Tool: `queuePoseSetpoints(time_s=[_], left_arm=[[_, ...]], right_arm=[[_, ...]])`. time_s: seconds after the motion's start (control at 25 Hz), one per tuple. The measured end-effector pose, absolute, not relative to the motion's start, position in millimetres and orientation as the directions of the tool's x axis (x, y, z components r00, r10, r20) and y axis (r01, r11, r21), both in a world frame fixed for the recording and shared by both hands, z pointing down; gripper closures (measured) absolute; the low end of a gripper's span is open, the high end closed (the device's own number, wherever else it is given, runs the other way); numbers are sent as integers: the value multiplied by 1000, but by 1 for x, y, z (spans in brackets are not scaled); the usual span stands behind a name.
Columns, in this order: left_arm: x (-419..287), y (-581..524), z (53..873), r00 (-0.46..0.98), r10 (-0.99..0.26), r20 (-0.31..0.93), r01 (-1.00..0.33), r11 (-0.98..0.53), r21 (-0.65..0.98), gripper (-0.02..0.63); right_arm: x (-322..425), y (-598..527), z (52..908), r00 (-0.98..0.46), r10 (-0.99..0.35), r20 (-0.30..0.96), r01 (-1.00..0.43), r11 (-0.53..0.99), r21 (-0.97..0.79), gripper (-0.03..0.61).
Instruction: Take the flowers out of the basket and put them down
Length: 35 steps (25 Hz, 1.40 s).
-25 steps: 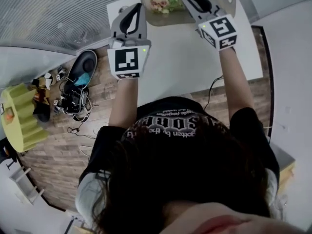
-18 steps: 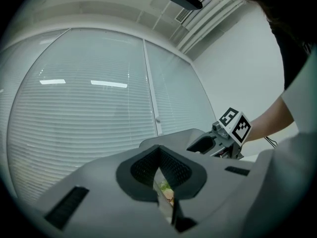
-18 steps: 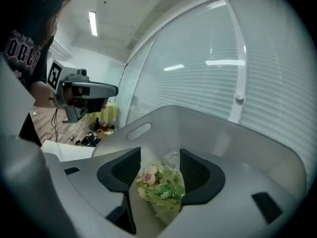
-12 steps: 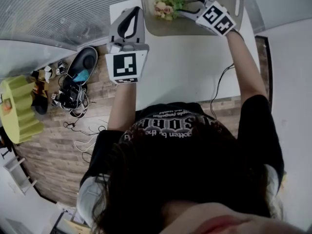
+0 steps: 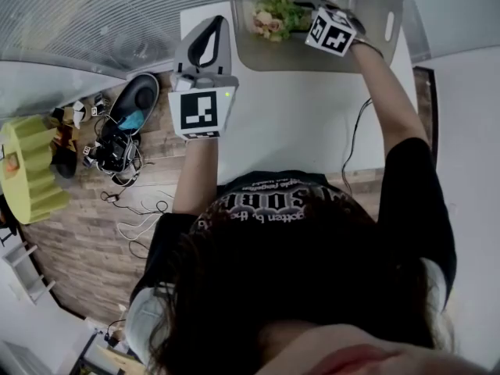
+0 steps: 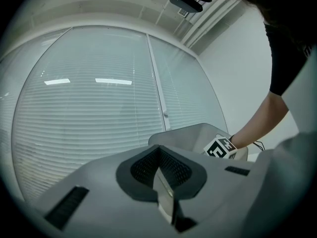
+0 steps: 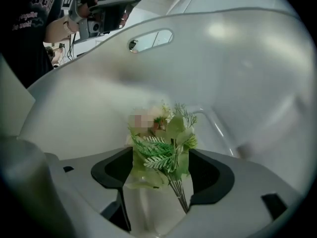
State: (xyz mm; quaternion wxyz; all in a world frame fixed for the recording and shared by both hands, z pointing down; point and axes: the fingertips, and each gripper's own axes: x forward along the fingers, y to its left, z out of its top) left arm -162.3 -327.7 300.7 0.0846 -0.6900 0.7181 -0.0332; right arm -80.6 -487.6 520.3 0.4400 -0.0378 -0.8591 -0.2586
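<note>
Bench (image 5: 289,116) in white carries a grey plastic basket (image 5: 375,53) at its far edge, and the step in hand is the reach into that basket for the pickup. The left gripper (image 6: 159,155) hovers over the bench's left edge, apart from the basket. Its jaws are together with nothing between them, and as far as I can judge it has no part in this step. The right gripper (image 7: 163,170) is down inside the basket, with its marker cube showing above the basket's floor in the head view. Its jaws are opening and stand wide, one on each side of the flowers (image 7: 163,140), an artificial-looking bunch of green fern sprigs and leaves with pale blooms on thin stems. The pads are not pressing on the bunch, so nothing is held. The bunch sits in the basket, toward its left half, and is not yet lifted. The next move, by my reading, calls for closing the jaws on the stems low down, where they gather, and not on the loose leaves. After that comes a lift clear of the basket wall and setting the bunch down on the bench in front.
</note>
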Motion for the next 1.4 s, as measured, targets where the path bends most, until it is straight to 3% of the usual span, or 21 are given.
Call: queuePoseSetpoints(time_s=[0.56,0.76,0.96,1.4], left_arm=[[-173,-332,316,-46,-999,-17,-983,48,-179,612],[-171,-332,318,-40,-999,-17,-982,43,-183,612],[-172,-329,314,-34,-999,-19,-982,37,-187,612],[-172,-317,306,-15,-997,-73,-983,28,-183,612]], right_arm=[[-92,-507,566,-517,-167,839,377,836,398,234],[-92,-509,564,-518,-205,830,369,823,433,340],[-93,-509,556,-529,-234,816,333,827,453,407],[-82,-501,508,-583,-296,756,208,845,492,446]])
